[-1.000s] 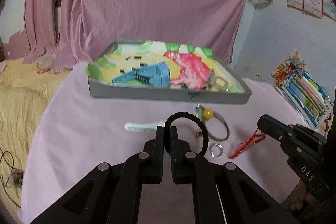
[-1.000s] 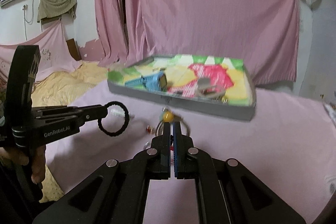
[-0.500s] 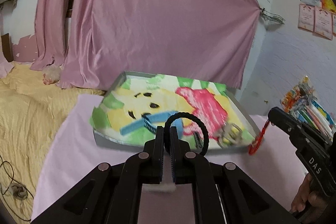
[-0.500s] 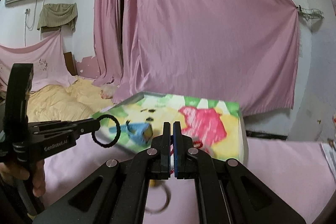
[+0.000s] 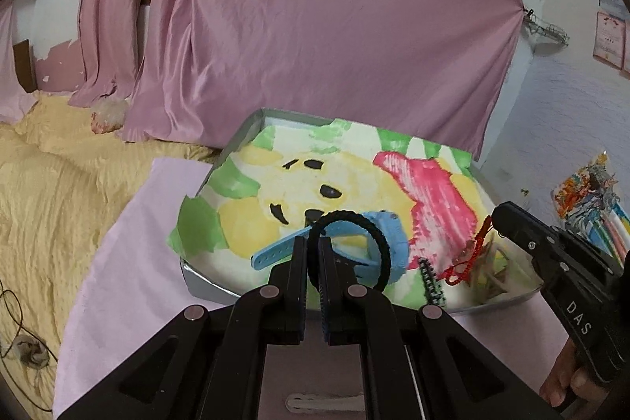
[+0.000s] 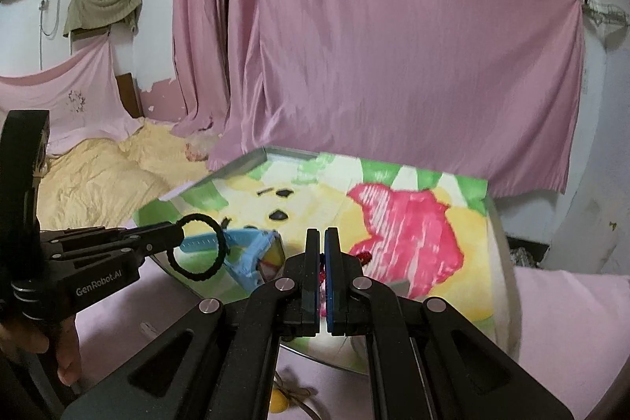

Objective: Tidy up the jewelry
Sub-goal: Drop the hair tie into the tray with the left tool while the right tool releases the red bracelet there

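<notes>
On the far left lies a yellow blanket [image 5: 59, 191], with a pink curtain [image 5: 315, 26] hanging behind. A pink cloth [image 5: 130, 262] covers the table.

The left gripper [image 5: 312, 254] is squeezed shut on a black ring bracelet [image 5: 378, 243]. The bracelet stands up from the fingers, in the air over the near part of the tray [image 5: 204, 282]. The tray is grey, and a bright painted picture [image 5: 315, 184] lines its floor. A blue watch [image 5: 393, 239] lies in the tray, just behind the bracelet. A small dark chain piece [image 5: 433, 282] lies in the tray to the right of the watch.

Further right, the right gripper [image 6: 322, 250] is pinched tight on a red string charm [image 5: 470, 254]. The charm hangs down from its tip over the right part of the tray. A person's hand [image 5: 567, 380] holds this gripper.

On the far right is a stack of colourful books [image 5: 594, 199].
</notes>
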`<state>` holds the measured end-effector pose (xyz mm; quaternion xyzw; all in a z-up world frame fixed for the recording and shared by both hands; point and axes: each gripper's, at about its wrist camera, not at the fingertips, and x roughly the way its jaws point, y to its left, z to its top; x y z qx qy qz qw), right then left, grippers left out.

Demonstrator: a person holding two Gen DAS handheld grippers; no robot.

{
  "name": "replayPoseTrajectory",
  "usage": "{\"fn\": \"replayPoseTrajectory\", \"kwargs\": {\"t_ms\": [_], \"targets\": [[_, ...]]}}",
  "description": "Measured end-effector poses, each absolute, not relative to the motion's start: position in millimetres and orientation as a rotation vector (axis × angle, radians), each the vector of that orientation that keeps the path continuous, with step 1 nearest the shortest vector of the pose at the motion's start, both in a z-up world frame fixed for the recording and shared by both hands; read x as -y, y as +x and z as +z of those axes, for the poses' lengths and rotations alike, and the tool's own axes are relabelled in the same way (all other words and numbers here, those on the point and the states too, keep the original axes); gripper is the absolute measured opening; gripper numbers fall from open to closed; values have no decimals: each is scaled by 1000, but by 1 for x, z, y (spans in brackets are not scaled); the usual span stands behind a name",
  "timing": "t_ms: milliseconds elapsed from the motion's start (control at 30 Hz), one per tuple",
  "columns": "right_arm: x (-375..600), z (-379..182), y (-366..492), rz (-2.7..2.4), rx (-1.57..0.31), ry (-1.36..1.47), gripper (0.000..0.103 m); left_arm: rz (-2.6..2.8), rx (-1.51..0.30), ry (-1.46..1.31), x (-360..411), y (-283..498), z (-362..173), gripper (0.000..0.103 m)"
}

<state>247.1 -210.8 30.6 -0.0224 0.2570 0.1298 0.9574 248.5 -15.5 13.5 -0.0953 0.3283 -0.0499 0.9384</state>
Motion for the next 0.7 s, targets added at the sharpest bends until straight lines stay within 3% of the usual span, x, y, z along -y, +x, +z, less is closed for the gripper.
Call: {"fn": "replayPoseTrajectory", "kwargs": {"t_ms": [533, 600, 633, 667, 700], "targets": [[217, 2, 270, 261, -655, 4, 4, -104, -733, -187, 19, 257, 3, 9], [218, 4, 267, 252, -648, 3, 9, -103, -722, -180, 19, 255, 5, 31], [220, 5, 264, 245, -641, 6, 17, -108, -709, -186, 19, 252, 7, 39], [221, 6, 262, 240, -633, 10, 28, -111, -694, -197, 18, 249, 8, 54], [224, 7, 259, 233, -621, 19, 33, -114, -677, -210, 16, 246, 10, 57]]}}
